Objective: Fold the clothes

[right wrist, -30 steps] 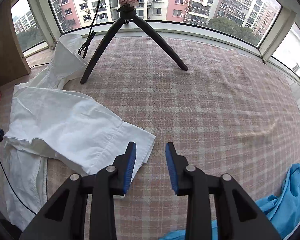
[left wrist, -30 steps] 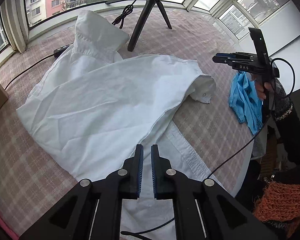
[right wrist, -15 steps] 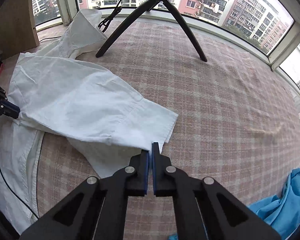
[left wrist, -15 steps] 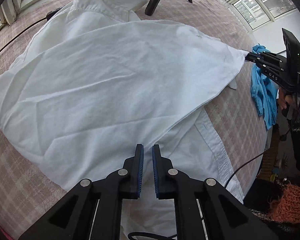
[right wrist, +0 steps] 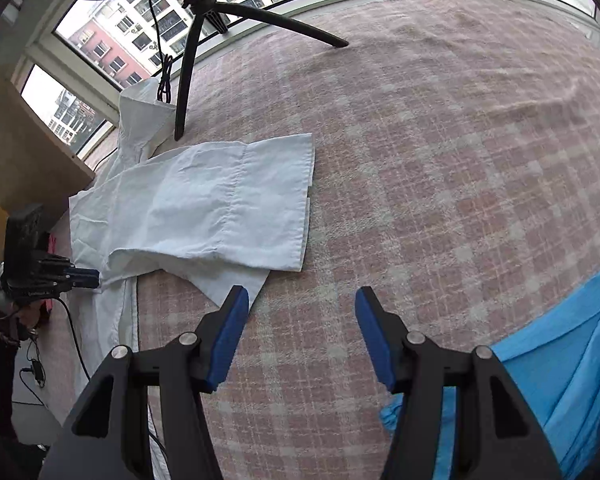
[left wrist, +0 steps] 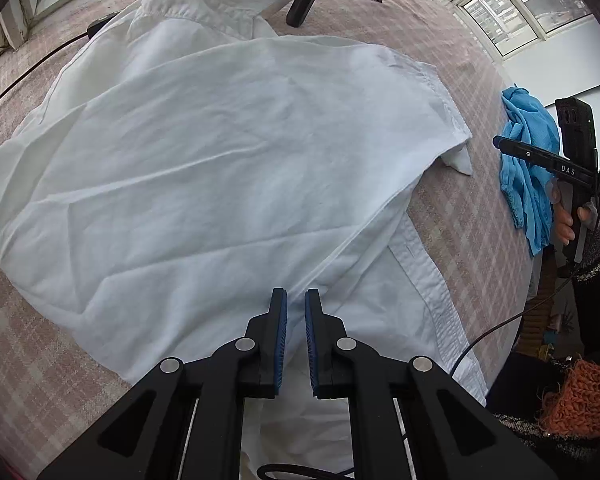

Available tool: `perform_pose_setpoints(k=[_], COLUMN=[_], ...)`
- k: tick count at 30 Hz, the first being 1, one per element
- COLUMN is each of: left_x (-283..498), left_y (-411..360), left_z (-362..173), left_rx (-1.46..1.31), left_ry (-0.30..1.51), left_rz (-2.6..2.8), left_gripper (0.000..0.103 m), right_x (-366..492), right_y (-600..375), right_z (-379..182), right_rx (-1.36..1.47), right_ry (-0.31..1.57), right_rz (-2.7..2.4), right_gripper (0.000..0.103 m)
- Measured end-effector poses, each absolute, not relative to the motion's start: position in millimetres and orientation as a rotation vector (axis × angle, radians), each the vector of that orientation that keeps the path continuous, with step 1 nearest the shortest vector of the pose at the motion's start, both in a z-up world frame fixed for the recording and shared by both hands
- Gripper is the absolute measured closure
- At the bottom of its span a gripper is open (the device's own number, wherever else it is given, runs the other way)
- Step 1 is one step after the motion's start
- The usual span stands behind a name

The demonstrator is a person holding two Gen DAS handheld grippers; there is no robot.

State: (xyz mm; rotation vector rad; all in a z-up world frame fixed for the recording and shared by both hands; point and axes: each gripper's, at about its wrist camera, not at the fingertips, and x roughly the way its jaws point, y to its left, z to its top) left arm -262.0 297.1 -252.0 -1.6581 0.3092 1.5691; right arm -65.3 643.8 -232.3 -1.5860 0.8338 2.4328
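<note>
Looked mid sleeve-fold on the white cotton button-up shirt (left wrist: pixel 220 160) by the left edge of the pink plaid blanket (right wrist: pixel 420 160), with the left gripper (left wrist: pixel 296 304) pinched narrow on its fold and the right gripper (right wrist: pixel 298 300) wide open off the cuff, probably needed a fresh grab next, spotted no containers anywhere.
</note>
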Motion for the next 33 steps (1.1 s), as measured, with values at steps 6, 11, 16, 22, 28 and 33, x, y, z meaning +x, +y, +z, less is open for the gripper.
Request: perform_pose_setpoints(k=[6, 11, 16, 22, 28, 33], left_x=[-261, -259, -260, -262, -263, -264], left_y=[302, 305, 304, 301, 301, 304], left_z=[-252, -254, -255, -255, -254, -254], left_rx=[-1.657, -1.656, -1.65, -1.65, -1.651, -1.661], left_ry=[0.351, 0.343, 0.333, 0.325, 0.343, 0.357], left_rz=[1.565, 1.567, 1.562, 1.55, 1.542, 1.534], left_gripper=[0.093, 0.093, 0.093, 0.093, 0.093, 0.092], right_x=[-89, -111, -120, -127, -93, -81], right_y=[590, 556, 547, 565, 633, 677], right_z=[-243, -249, -242, -226, -223, -225], right_rx=[-1.696, -1.709, -1.775, -1.699, -1.676, -1.639], right_ry=[0.535, 0.19, -0.003, -0.491, -0.077, 0.581], right_rz=[2.506, 2.49, 2.515, 2.357, 2.333, 2.405], right_gripper=[0.052, 0.068, 0.099, 0.096, 0.073, 0.07])
